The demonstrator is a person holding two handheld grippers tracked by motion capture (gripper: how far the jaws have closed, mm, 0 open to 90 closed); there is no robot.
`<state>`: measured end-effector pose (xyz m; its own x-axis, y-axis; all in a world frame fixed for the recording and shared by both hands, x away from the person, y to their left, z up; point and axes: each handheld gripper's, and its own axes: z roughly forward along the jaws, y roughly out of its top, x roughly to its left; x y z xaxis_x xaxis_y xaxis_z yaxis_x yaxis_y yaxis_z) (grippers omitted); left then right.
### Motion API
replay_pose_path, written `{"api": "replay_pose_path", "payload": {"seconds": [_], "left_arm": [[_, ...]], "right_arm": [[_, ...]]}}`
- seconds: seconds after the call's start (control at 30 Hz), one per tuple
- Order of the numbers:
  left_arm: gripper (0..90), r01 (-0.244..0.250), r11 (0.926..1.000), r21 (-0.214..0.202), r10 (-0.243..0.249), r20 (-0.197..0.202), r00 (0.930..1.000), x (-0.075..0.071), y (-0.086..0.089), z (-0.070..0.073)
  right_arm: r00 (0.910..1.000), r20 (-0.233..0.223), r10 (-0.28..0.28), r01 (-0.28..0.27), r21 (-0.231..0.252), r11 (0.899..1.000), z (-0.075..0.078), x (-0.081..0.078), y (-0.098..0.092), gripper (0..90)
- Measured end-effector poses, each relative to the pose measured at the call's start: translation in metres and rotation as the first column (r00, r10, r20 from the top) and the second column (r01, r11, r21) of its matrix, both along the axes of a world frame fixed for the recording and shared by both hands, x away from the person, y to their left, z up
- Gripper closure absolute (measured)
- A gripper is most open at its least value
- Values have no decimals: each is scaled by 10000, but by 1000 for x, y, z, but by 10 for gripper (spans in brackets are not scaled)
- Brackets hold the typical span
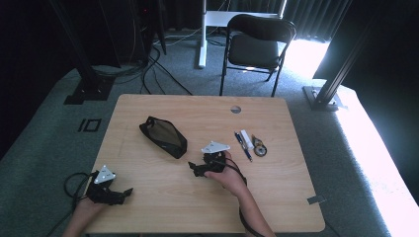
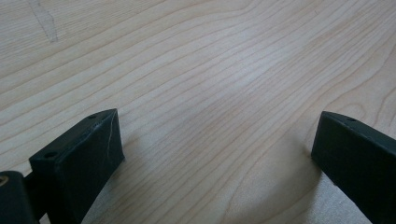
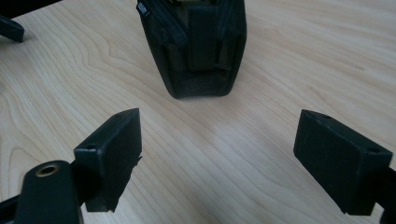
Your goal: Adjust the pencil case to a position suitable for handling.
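Right gripper stands with its jaws spread wide and empty, aimed at the near end of the black pouch, which sits at the top centre of the right gripper view, just beyond the jaws and apart from them. From above, the pouch lies slantwise at the table's middle. Left gripper, at the lower left of the high view, also gapes wide over bare wood. Right of centre lie a pen and a small round thing.

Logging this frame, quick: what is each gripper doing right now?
Left gripper: open, holding nothing, over bare table.
Right gripper: open, holding nothing, jaws aimed at the black pouch.
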<state>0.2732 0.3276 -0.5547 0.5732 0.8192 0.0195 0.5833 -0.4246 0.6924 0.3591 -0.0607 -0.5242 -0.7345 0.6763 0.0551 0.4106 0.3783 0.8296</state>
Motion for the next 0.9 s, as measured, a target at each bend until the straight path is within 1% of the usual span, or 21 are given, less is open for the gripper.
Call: {"api": "replay_pose_path", "payload": {"seconds": [0.03,0.13,0.17,0.23,0.33,0.4,0.47,0.53,0.57,0.63,0.8,0.83,0.87,0.9], "left_arm": [[22,0,10000,1,0,0,10000,0,0,0],[22,0,10000,2,0,-1,10000,0,0,0],[22,0,10000,1,0,-1,10000,0,0,0],[22,1,10000,7,-1,-5,10000,0,0,0],[22,2,10000,6,-2,-2,10000,0,0,0],[22,2,10000,3,-2,-2,10000,0,0,0],[22,1,10000,3,-1,-1,10000,0,0,0],[22,1,10000,2,-1,-2,10000,0,0,0],[22,-1,10000,1,1,-1,10000,0,0,0],[22,0,10000,1,0,0,10000,0,0,0],[22,1,10000,3,-1,0,10000,0,0,0],[22,2,10000,2,-2,-2,10000,0,0,0],[22,1,10000,3,-1,0,10000,0,0,0],[22,0,10000,1,0,-2,10000,0,0,0]], "right_arm": [[10000,-22,35,-35,-67,10000,-1,1,4,148],[10000,-54,60,-60,-20,10000,0,3,7,149],[9999,6,109,-109,-6,9999,1,3,9,149],[9999,117,123,-125,176,9998,3,5,13,149],[9998,152,134,-137,218,9997,5,7,16,150],[9996,248,129,-135,232,9996,7,9,19,170],[9993,358,102,-116,373,9992,9,12,22,171],[9989,445,139,-156,369,9992,9,13,23,176],[9986,528,96,-116,375,9992,12,14,25,208],[9982,593,116,-138,376,9992,15,16,27,217],[9981,607,95,-121,418,9991,18,20,32,218],[9987,459,206,-227,457,9987,18,22,34,235],[9987,459,206,-227,457,9987,18,22,34,235],[9988,354,335,-350,414,9985,18,22,36,316]]}}
